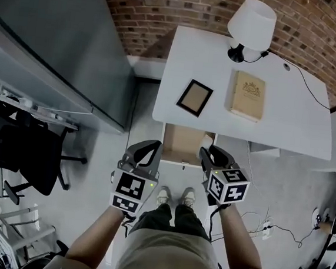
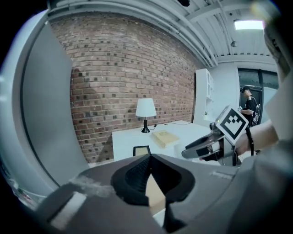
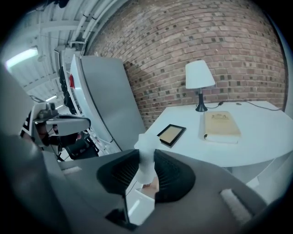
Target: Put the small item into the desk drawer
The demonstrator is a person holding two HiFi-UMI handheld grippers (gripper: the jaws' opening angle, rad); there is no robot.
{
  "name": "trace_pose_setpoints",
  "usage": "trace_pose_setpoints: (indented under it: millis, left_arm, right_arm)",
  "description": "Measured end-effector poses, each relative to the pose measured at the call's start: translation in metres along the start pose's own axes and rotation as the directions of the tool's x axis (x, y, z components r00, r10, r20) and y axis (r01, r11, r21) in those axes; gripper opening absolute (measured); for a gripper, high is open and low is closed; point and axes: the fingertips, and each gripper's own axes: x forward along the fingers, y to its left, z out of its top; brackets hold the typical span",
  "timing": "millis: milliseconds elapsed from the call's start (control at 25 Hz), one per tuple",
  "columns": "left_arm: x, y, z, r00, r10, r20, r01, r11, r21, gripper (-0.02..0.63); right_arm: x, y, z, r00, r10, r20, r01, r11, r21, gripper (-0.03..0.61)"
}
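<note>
Grip status: right tongs (image 3: 146, 160) clamped on the small white item (image 3: 145, 142), left tongs (image 2: 149, 157) together, empty. Open drawer (image 1: 182, 143) sits just ahead, under the table (image 1: 282, 115) edge. Lower the item well inside before releasing; keep left clear

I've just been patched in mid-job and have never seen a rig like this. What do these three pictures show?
There is no robot: a person holds a two-jaw gripper in each hand. One picture looks down from a head camera. The other two come from cameras on the left gripper and right gripper. On the white desk are a lamp, a book and a frame. Its drawer is open. The right gripper grips a small white item; the left gripper is shut, empty.
</note>
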Motion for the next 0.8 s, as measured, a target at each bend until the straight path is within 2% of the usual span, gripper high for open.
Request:
trace_pose_setpoints:
  millis: [280, 480, 680, 800]
  left_arm:
    - [0.059, -0.005, -0.069, 0.993, -0.037, -0.109, 0.029, 0.996, -0.08, 0.003]
    - [0.091, -0.004, -0.121, 0.983, -0.038, -0.177, 0.019, 0.994, -0.107, 0.003]
    - [0.121, -0.002, -0.173, 0.972, -0.046, -0.231, 0.019, 0.993, -0.117, 0.003]
    - [0.139, -0.002, -0.202, 0.964, -0.049, -0.261, 0.019, 0.993, -0.117, 0.003]
  right_arm:
    - [0.075, -0.037, -0.068, 0.991, -0.001, -0.134, 0.006, 0.999, 0.031, 0.112]
    - [0.124, -0.058, -0.113, 0.976, 0.0, -0.217, 0.009, 0.999, 0.04, 0.112]
    - [0.173, -0.082, -0.176, 0.949, 0.02, -0.314, -0.019, 1.0, 0.007, 0.112]
    - [0.192, -0.089, -0.201, 0.921, 0.024, -0.39, -0.035, 0.999, -0.021, 0.112]
